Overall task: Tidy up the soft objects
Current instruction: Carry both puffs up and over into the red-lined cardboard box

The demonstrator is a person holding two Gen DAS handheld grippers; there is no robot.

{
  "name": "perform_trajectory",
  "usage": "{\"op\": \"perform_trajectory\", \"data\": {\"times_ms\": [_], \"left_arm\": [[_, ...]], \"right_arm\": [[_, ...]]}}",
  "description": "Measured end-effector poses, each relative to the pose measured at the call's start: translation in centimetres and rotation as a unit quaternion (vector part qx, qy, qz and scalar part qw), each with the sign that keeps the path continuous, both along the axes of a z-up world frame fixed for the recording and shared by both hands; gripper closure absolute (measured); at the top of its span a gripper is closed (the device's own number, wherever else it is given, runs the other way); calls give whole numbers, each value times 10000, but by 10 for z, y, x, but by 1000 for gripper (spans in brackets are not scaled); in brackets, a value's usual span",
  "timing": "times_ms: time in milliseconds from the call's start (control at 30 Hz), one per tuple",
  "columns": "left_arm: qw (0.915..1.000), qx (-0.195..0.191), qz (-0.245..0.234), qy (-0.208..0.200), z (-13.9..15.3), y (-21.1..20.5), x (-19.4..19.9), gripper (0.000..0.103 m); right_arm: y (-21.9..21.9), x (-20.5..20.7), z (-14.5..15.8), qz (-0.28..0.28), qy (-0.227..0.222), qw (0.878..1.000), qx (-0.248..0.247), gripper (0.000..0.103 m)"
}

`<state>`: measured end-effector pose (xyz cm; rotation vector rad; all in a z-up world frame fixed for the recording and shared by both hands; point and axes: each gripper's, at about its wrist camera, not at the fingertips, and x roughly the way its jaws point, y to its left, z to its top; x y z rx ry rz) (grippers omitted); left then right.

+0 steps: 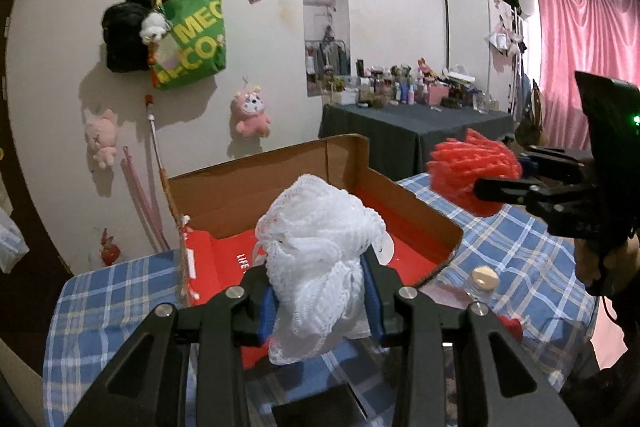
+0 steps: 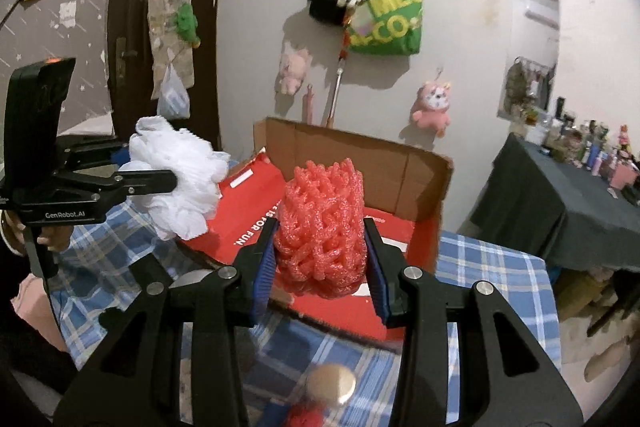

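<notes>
Blue pads of the left gripper (image 1: pixel 320 291) clamp a white mesh pouf (image 1: pixel 320 263); the right gripper (image 2: pixel 320 259) squeezes a red foam net (image 2: pixel 322 227). Both hang above the cardboard box (image 1: pixel 416 203) (carrying step); next, lower and release inside.

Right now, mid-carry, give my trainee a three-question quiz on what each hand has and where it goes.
1. True or false: the left tongs grip the white mesh puff.
2. What do the right tongs hold? A) a plush toy B) red foam netting C) a bottle
3. Which container lies ahead on the blue checked cloth?

Key: 1 true; 2 B; 3 the open cardboard box with a red lining.
</notes>
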<state>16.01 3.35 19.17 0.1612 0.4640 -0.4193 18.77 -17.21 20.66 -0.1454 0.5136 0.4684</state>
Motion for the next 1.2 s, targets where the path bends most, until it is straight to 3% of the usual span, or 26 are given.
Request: {"op": "perform_trajectory", "data": {"times_ms": [367,700,1000,1200], "left_arm": [[9980,215,-124,587,-16,-18,107,65],[9922,312,133,1201,-60,-30,203,65],[9860,410,283,1594,-92,-38,249,63],[9846,536,306,1633,-104,-41,253,59]], "right_arm": [[32,118,-27,27,1026,9946,-156,65],[46,233,-82,-525,2218,9729,-388,65],[47,279,-121,-801,2724,9570,-587,65],[46,284,-125,-810,2699,9573,-642,62]]}}
